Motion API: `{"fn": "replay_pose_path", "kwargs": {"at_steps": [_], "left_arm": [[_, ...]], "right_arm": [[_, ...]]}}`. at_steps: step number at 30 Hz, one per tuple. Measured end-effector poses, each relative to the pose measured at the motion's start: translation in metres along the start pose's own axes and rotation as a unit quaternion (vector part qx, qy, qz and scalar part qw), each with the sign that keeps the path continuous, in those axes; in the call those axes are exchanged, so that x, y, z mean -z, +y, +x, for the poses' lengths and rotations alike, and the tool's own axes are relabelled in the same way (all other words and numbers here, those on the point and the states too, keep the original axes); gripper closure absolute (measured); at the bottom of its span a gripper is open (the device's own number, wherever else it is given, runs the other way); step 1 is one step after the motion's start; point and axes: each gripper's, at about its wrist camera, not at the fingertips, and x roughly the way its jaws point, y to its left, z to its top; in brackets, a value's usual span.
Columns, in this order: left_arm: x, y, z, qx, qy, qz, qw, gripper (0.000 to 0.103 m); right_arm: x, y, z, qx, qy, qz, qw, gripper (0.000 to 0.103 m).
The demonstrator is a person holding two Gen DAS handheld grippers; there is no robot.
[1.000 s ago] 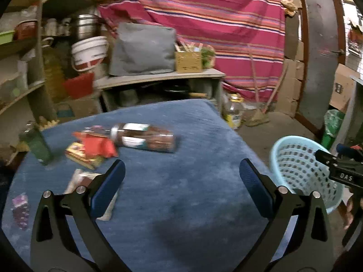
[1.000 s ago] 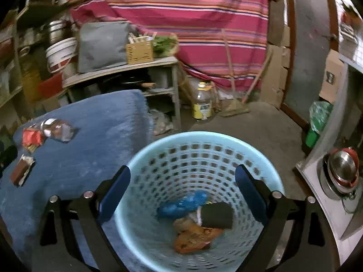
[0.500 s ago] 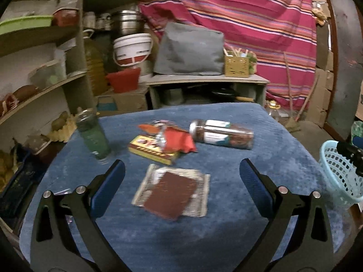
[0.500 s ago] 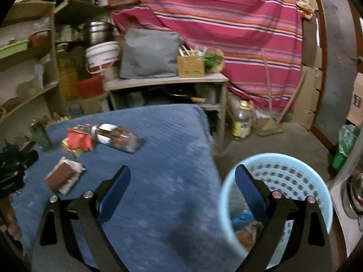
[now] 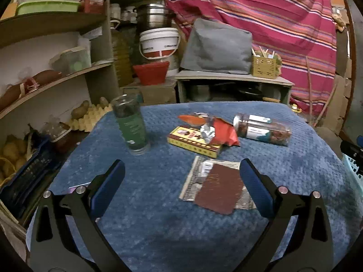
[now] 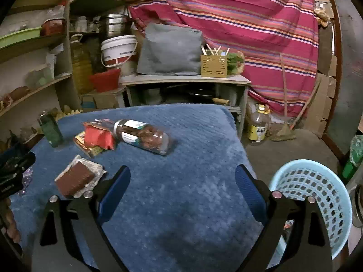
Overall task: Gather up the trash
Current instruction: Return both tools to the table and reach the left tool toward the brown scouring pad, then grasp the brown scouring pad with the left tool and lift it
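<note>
On the blue-covered table (image 5: 158,215) lie a brown wrapper on foil (image 5: 219,188) (image 6: 74,179), a yellow box (image 5: 192,144), a crumpled red wrapper (image 5: 221,131) (image 6: 97,138) and a clear jar on its side (image 5: 263,130) (image 6: 145,136). My left gripper (image 5: 181,176) hovers open over the table, the brown wrapper just inside its right finger. My right gripper (image 6: 182,181) is open above bare cloth near the table's right edge. The light blue basket (image 6: 317,195) stands on the floor to the right.
A green glass (image 5: 131,124) (image 6: 51,131) stands upright at the table's left. A small purple wrapper (image 6: 26,179) lies at the left edge. Shelves (image 5: 45,68) crowd the left side; a bench with a grey bag (image 6: 170,52) stands behind. A bottle (image 6: 257,124) sits on the floor.
Both grippers swung left from the basket toward the table. The left now faces the trash pile; the right left the basket's mouth and hangs over the cloth. Both stayed open.
</note>
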Motion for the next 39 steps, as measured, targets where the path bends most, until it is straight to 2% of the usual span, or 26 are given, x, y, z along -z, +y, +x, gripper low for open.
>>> {"fn": "replay_pose_path", "kwargs": {"at_steps": [5,14,22,29,35,38,39], "left_arm": [[0.002,0.008,-0.004,-0.014,-0.006,0.007,0.9999,0.005],[0.004,0.016,-0.003,-0.016,-0.005,0.0,0.9999,0.005],[0.012,0.006,0.033,0.003,0.037,0.006,0.9993,0.005],[0.015,-0.025,0.064,0.044,0.068,0.028,0.9964,0.005],[0.021,-0.046,0.102,0.078,0.137,0.046,0.9864,0.006],[0.025,-0.05,0.108,0.092,0.159,0.053,0.9815,0.006],[0.027,-0.051,0.109,0.095,0.165,0.057,0.98,0.008]], "right_arm": [[0.0,0.013,0.009,-0.005,0.003,-0.008,1.0,0.011],[-0.002,0.024,0.024,-0.01,0.008,-0.009,1.0,0.011],[-0.006,0.021,0.032,0.016,0.003,-0.012,1.0,0.011],[-0.013,0.008,0.042,0.036,0.005,-0.004,0.999,0.011],[-0.014,-0.004,0.051,0.035,0.016,0.025,0.999,0.011],[-0.014,-0.003,0.054,0.035,0.019,0.024,0.999,0.011],[-0.013,-0.002,0.054,0.034,0.021,0.023,0.999,0.011]]}}
